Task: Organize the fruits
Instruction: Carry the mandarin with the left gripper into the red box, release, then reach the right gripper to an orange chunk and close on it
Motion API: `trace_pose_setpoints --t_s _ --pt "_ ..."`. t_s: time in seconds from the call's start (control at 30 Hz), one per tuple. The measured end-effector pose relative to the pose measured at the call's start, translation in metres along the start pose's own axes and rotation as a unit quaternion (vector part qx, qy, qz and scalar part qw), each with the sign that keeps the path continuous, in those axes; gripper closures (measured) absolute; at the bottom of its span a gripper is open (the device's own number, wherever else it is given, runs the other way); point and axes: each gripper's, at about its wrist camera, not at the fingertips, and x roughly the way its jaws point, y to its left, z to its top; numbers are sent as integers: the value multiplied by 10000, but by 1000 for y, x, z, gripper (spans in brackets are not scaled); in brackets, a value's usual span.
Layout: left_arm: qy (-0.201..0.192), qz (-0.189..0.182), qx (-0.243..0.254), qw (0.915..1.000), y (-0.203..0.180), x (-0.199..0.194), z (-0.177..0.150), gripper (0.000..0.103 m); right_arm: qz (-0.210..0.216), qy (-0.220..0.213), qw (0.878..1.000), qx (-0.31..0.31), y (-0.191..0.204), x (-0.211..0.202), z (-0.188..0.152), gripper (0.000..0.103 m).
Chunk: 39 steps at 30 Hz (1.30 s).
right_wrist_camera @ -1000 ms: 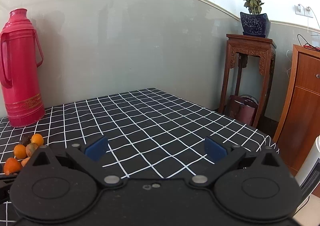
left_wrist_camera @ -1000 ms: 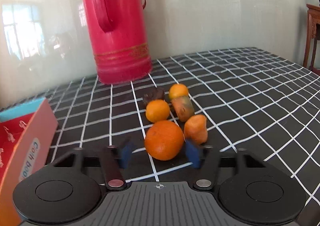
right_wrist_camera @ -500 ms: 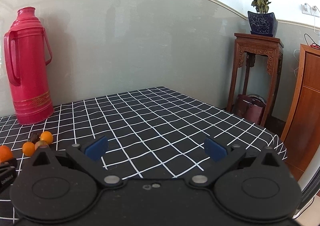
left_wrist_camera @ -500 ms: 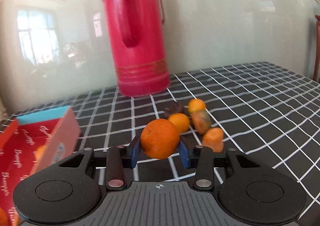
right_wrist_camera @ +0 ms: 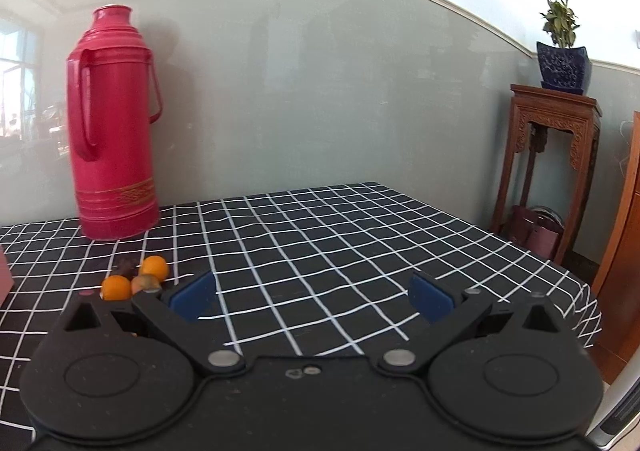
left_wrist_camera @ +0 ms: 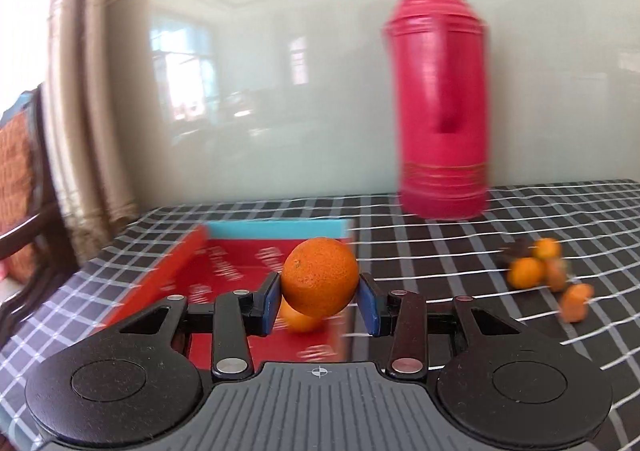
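Hanging between the blue pads of the left gripper, a large orange is round, pebbled and evenly bright, with a small pale spot on its skin; the jaws have just been closing and now clamp its sides. It sits above a red cardboard box with a teal inner wall and white lettering, where a second orange fruit lies mostly hidden behind it. To the right, blurred small fruits cluster on the black, white-gridded tablecloth, near a glossy red plastic flask. The right gripper stands wide apart with nothing between its pads, partly covering those fruits; one looks brownish, its kind unclear.
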Motion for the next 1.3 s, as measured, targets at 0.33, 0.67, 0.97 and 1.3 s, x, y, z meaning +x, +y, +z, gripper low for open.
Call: trace_pose_setpoints --t_s 0.33,0.67,0.97,1.3 --pt "701 706 -584 9933 70 20 -13 61 393 -183 9984 -354 36 -15 -1 6" --pt "732 761 -1047 9889 105 8 -18 47 675 -192 9965 -458 53 -19 -2 6" --pt "173 1101 -1233 9861 126 -33 -21 8 867 -30 9950 -502 64 -16 -5 6" --pt "147 1547 -1357 9785 155 -55 -36 0 1257 367 9893 -644 83 0 -13 6"
